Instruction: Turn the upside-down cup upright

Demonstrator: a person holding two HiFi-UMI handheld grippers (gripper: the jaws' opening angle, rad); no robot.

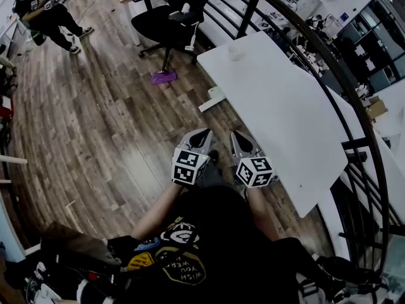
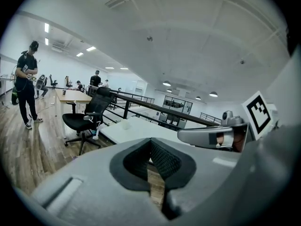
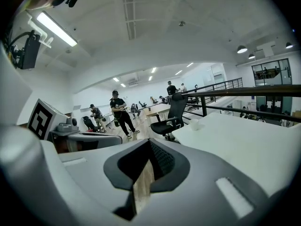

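Note:
A small pale cup stands near the far end of the white table; it is too small to tell which way up. It also shows far off as the cup in the left gripper view and the cup in the right gripper view. My left gripper and right gripper hang side by side over the wood floor by the table's near corner, well short of the cup. The left gripper and the right gripper are shut with nothing between the pads.
A black office chair stands beyond the table's far corner, with a purple object and a white box on the floor near it. A black railing runs along the table's right side. A person stands far left.

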